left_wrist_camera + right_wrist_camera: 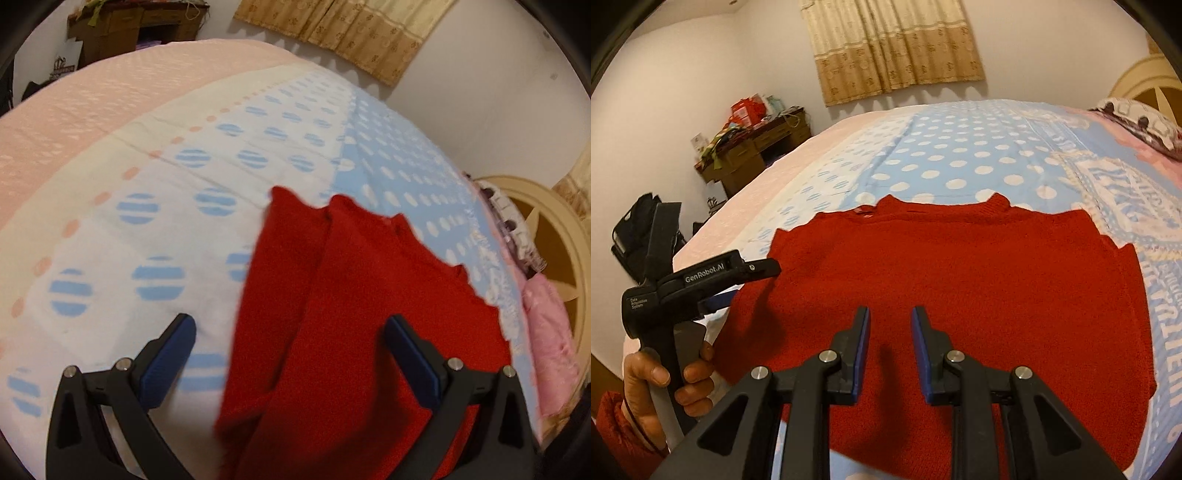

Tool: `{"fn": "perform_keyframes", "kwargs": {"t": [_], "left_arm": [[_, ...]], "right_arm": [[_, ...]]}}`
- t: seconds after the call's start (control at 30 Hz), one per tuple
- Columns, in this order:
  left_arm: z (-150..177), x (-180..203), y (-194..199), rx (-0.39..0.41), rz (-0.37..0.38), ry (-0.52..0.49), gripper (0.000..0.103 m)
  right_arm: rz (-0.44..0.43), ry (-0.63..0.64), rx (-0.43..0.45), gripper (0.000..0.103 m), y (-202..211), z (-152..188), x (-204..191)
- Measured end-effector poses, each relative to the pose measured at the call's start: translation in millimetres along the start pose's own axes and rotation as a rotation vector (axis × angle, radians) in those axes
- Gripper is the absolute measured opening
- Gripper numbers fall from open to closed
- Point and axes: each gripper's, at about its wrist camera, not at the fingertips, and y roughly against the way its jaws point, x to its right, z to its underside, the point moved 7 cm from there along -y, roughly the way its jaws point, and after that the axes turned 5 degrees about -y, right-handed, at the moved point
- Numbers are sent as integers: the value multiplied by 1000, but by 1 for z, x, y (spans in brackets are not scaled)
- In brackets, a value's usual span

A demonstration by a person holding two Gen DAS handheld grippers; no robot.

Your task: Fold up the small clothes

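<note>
Red sweater (pixel 960 280) lies flat on the bed (pixel 960 158), mostly unfolded; I'd judge folding is at its first step. Left gripper (pixel 291 332) fingers wide, over the left edge. Right gripper (pixel 889 325) fingers narrow, empty, above the hem. Next: pinch an edge. Bedspread beyond the collar gives free room.

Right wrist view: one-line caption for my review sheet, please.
Right gripper, open and empty, hovers over a red sweater spread on the polka-dot bedspread; left gripper at its left edge.
</note>
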Motion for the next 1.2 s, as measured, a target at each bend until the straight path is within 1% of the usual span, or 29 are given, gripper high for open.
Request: {"fn": "perform_keyframes", "kwargs": {"t": [0.03,0.07,0.1,0.17,0.23,0.27,0.33,0.37,0.43,0.5,0.57,0.6,0.63,0.67,0.7,0.73,0.77,0.8,0.87,0.9,1.0,1.07,1.2], "left_arm": [[0,5,-2,-6,13,-5,102],[0,9,-2,-7,27,-14,96],[1,13,-3,-10,47,-28,91],[2,14,-5,-6,35,-42,86],[1,12,-5,4,44,-34,82],[0,10,-4,9,62,-18,81],[-2,4,-1,17,113,28,81],[-2,2,-1,19,128,44,81],[-5,-1,-2,26,146,69,81],[-7,0,-5,30,131,73,81],[-8,4,-6,39,111,49,80],[-8,6,-7,41,103,32,76],[-6,8,-9,42,101,15,62],[-5,8,-10,38,110,14,53],[-4,6,-9,39,124,24,50],[-3,5,-9,41,139,41,41],[-3,4,-10,40,158,56,28],[-4,3,-10,37,162,67,25],[-7,5,-8,37,134,63,20],[-8,8,-6,42,115,48,19],[-12,28,6,79,54,-44,18],[-14,40,13,103,36,-92,18],[-17,63,26,136,24,-151,18]], "right_arm": [[5,2,-2,11,-3,-3,1],[9,4,-2,6,-5,-5,1],[11,2,6,6,-7,-10,1],[13,-4,26,6,-8,-17,0],[39,7,39,6,-15,-21,0],[55,15,25,6,-24,-18,2],[71,-11,-65,6,-52,-1,12],[50,-26,-17,6,-51,1,14],[50,-25,-16,6,-49,1,13],[50,-22,-10,6,-50,1,13],[47,-25,-7,6,-51,1,14],[48,-23,-6,6,-51,1,15],[48,-23,-6,6,-51,1,15],[50,-21,-4,6,-51,1,15],[52,-18,-2,6,-51,0,15],[55,-14,1,6,-52,-1,15],[57,-11,3,6,-50,0,15],[61,-6,7,6,-50,0,14],[65,0,11,6,-49,1,13],[62,-2,12,6,-48,2,13],[46,-18,11,6,-48,2,14],[35,-29,11,6,-48,2,15],[26,-37,12,6,-48,3,15]]}}
